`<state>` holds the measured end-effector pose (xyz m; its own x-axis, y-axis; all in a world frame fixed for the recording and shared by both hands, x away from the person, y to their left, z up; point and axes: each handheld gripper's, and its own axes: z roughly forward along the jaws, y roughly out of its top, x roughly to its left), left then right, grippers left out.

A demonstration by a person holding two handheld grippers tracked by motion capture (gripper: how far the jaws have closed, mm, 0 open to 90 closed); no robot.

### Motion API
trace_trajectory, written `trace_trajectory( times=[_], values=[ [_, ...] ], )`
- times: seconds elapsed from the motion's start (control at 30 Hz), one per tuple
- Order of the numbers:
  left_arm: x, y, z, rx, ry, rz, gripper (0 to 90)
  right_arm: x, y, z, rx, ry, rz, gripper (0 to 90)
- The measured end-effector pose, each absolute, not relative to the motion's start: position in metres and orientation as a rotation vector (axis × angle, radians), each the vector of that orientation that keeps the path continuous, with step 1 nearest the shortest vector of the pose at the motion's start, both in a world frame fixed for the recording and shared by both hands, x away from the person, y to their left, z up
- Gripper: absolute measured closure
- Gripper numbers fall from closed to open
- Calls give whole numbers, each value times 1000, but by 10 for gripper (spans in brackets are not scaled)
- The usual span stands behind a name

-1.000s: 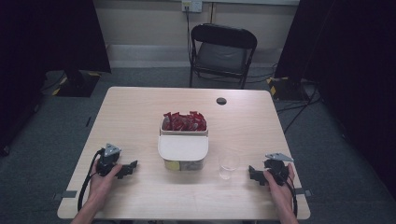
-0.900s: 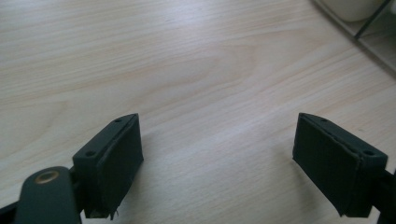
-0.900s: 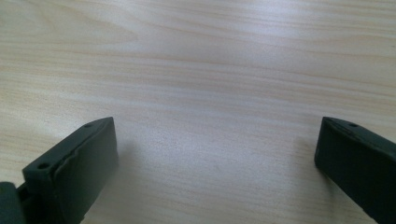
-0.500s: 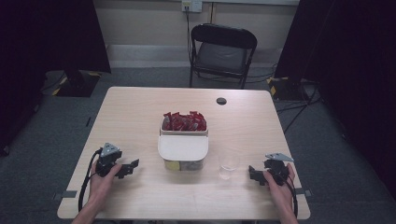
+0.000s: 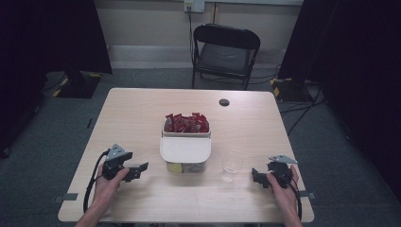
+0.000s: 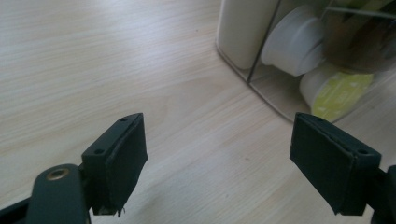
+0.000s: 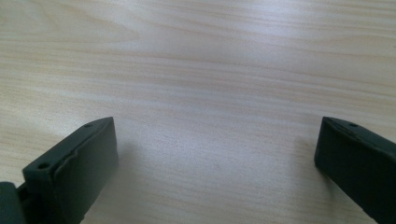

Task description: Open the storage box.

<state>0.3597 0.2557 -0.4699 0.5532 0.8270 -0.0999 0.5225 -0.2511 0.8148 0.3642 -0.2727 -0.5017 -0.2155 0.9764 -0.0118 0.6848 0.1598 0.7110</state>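
White bin [image 5: 185, 150] w/ red packets [image 5: 186, 122] sits mid-table [image 5: 142, 113]. Left gripper [image 5: 142, 166] left of bin, jaws spread, empty. Right gripper [image 5: 254, 176] right of bin, past clear cup [image 5: 231, 166], jaws spread, empty.

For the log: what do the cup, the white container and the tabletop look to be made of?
Cup: clear, likely thin plastic or glass; the table shows through it. White container: matte off-white, probably plastic, with rounded moulded corners. Tabletop: pale wood-grain surface with a soft sheen, wood or laminate; the look cannot settle which.
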Motion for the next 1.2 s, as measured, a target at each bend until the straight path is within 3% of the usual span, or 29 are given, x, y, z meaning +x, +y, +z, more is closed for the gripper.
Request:
trace_trajectory(
  times=[1.2],
  values=[
    [366,209,-452,1940,950,333,179,364,-273,-502,1574,1965,809,0]
  ],
)
